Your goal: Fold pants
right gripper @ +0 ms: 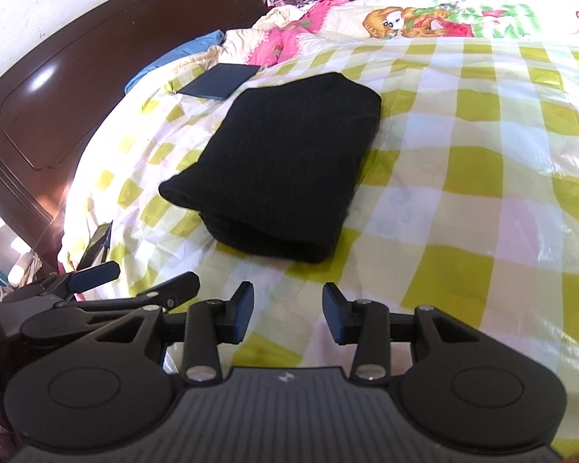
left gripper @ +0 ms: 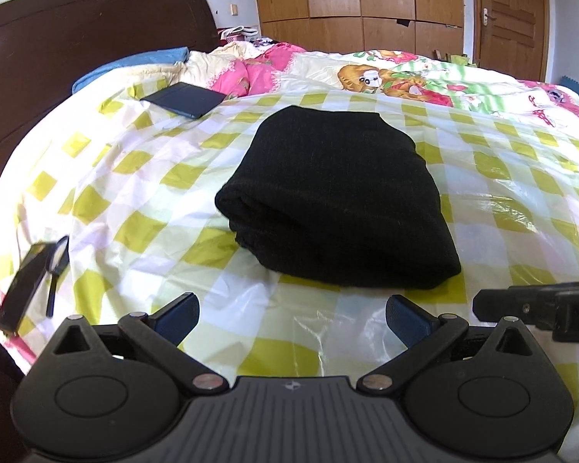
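The black pants [left gripper: 336, 196] lie folded into a compact thick bundle on the yellow-and-white checked sheet [left gripper: 143, 177]. They also show in the right wrist view [right gripper: 278, 162], up and left of centre. My left gripper [left gripper: 291, 320] is open and empty, just short of the bundle's near edge. My right gripper [right gripper: 288, 316] is open and empty, a little back from the bundle and to its right. The right gripper's finger [left gripper: 536, 303] shows at the right edge of the left wrist view. The left gripper [right gripper: 135, 285] shows at lower left of the right wrist view.
A dark tablet case [left gripper: 183, 99] lies on the sheet beyond the pants. A phone and a magnifying glass [left gripper: 34, 274] lie at the bed's left edge. A dark wooden headboard [left gripper: 77, 38], a blue pillow [left gripper: 135, 63], a cartoon quilt [left gripper: 405, 73] and wooden wardrobes [left gripper: 366, 0] lie beyond.
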Action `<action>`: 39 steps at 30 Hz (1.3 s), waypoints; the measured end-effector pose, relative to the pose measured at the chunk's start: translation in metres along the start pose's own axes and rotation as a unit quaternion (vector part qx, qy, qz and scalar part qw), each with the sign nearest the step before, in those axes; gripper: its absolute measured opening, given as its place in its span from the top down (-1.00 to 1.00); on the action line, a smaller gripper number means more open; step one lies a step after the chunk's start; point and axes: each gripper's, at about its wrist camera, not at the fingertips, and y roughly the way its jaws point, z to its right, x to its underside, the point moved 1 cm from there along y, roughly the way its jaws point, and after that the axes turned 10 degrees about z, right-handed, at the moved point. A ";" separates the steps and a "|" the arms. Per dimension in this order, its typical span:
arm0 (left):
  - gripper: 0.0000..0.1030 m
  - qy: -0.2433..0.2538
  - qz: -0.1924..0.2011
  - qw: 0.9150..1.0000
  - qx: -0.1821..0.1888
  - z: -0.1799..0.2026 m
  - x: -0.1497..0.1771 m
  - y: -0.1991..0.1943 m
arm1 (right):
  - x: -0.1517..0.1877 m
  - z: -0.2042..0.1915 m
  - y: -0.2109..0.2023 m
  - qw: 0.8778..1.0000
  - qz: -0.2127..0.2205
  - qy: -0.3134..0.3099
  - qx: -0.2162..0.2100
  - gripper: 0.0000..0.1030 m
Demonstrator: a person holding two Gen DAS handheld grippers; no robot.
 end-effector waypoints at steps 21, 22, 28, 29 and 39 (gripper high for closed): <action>-1.00 0.006 -0.002 1.000 -0.010 0.009 0.008 -0.017 | 0.018 -0.002 -0.002 1.000 -0.020 -0.007 0.006 0.20; -1.00 0.007 -0.002 1.000 -0.010 0.009 0.008 -0.017 | 0.018 -0.002 -0.002 1.000 -0.020 -0.007 0.006 0.20; -1.00 0.007 0.001 1.000 -0.013 0.010 0.007 -0.018 | 0.018 -0.002 -0.002 1.000 -0.020 -0.007 0.006 0.20; -1.00 0.007 0.001 1.000 -0.013 0.010 0.007 -0.018 | 0.017 -0.001 -0.002 1.000 -0.021 -0.006 0.006 0.20; -1.00 0.012 0.004 1.000 -0.015 0.010 0.007 -0.019 | 0.018 -0.002 -0.002 1.000 -0.021 -0.006 0.006 0.20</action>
